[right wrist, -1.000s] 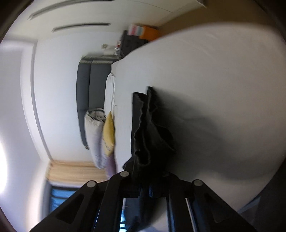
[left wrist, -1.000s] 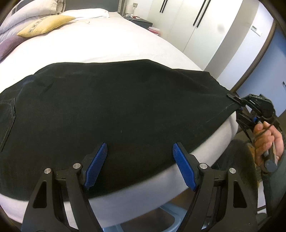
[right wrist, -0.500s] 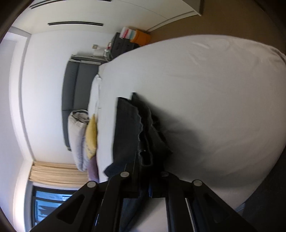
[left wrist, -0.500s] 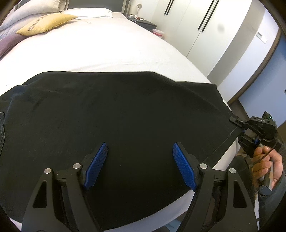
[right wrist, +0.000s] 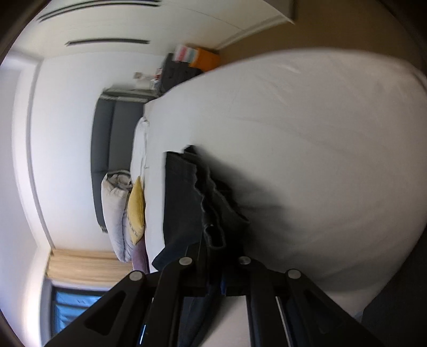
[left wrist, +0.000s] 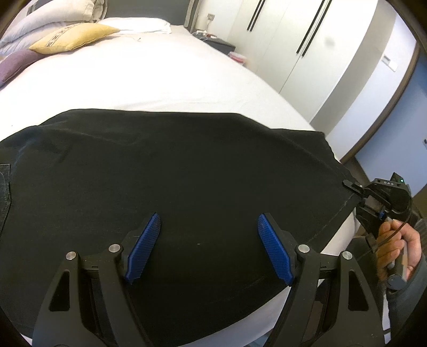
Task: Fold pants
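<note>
Black pants [left wrist: 173, 173] lie spread flat across the near part of a white bed [left wrist: 160, 80]. My left gripper [left wrist: 209, 245] is open and hovers over the pants' near middle, its blue pads [left wrist: 142, 248] apart and holding nothing. My right gripper [left wrist: 352, 186] shows at the right edge of the left wrist view, shut on the pants' hem corner at the bed's edge. In the right wrist view my right gripper [right wrist: 217, 277] is shut on bunched black pants [right wrist: 186, 202], seen edge-on along the bed [right wrist: 320, 160].
A yellow cushion [left wrist: 72, 36], a purple cushion [left wrist: 16, 64] and white pillows [left wrist: 50, 14] lie at the bed's head. White wardrobe doors [left wrist: 293, 40] stand at the right. A dark nightstand [left wrist: 216, 45] stands beside the bed.
The left gripper has moved forward over the pants, so more fabric lies beneath it. The right gripper has kept hold of the hem corner and pulled it out and down at the bed's edge.
</note>
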`<state>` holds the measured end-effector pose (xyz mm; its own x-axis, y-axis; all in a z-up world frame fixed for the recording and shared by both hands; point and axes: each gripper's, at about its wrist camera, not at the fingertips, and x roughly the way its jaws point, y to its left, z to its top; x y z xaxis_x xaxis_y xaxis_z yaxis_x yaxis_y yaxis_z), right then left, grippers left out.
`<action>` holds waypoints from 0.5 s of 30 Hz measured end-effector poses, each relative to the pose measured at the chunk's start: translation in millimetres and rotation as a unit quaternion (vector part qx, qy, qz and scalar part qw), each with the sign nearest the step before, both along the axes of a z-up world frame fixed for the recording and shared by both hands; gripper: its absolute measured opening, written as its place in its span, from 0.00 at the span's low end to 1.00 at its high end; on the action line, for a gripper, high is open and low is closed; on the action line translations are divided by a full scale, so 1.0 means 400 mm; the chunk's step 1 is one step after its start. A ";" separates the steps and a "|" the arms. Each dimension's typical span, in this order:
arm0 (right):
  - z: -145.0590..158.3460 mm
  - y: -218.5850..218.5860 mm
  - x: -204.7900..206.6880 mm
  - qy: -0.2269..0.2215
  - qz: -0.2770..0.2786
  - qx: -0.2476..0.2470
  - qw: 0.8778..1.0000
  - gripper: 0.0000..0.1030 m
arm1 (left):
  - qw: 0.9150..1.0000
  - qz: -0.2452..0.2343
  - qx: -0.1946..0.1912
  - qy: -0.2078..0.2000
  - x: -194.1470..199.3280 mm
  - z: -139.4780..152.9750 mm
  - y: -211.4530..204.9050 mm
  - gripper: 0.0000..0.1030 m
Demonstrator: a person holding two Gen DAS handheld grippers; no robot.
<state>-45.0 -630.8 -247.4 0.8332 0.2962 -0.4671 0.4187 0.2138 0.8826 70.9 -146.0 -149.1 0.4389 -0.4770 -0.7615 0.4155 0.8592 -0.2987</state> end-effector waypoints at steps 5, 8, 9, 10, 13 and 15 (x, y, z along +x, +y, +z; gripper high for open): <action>-0.023 0.005 0.001 0.008 -0.005 0.004 1.000 0.05 | 1.000 -0.013 -0.014 -0.004 -0.001 0.001 -0.042 0.73; -0.014 0.002 0.006 0.012 -0.007 0.008 1.000 0.05 | 0.998 -0.032 0.044 -0.009 0.006 -0.031 -0.093 0.76; -0.013 0.005 0.005 0.013 -0.009 0.006 1.000 0.05 | 0.998 -0.030 0.045 -0.010 0.012 -0.042 -0.097 0.76; -0.010 0.007 0.005 0.015 -0.011 0.002 1.000 0.05 | 0.999 -0.028 0.042 -0.014 0.013 -0.046 -0.095 0.76; 0.009 0.013 0.009 0.025 -0.016 -0.014 0.999 0.05 | 0.999 -0.025 0.038 -0.011 0.018 -0.042 -0.097 0.76; 0.045 0.022 0.017 0.028 -0.014 -0.045 0.998 0.05 | 1.000 -0.016 0.004 -0.002 0.017 -0.030 -0.064 0.76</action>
<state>-38.4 -621.8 -229.3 0.8119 0.2281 -0.5373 0.4739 0.2797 0.8349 77.7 -171.6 -161.3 0.4271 -0.4844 -0.7635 0.4435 0.8481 -0.2900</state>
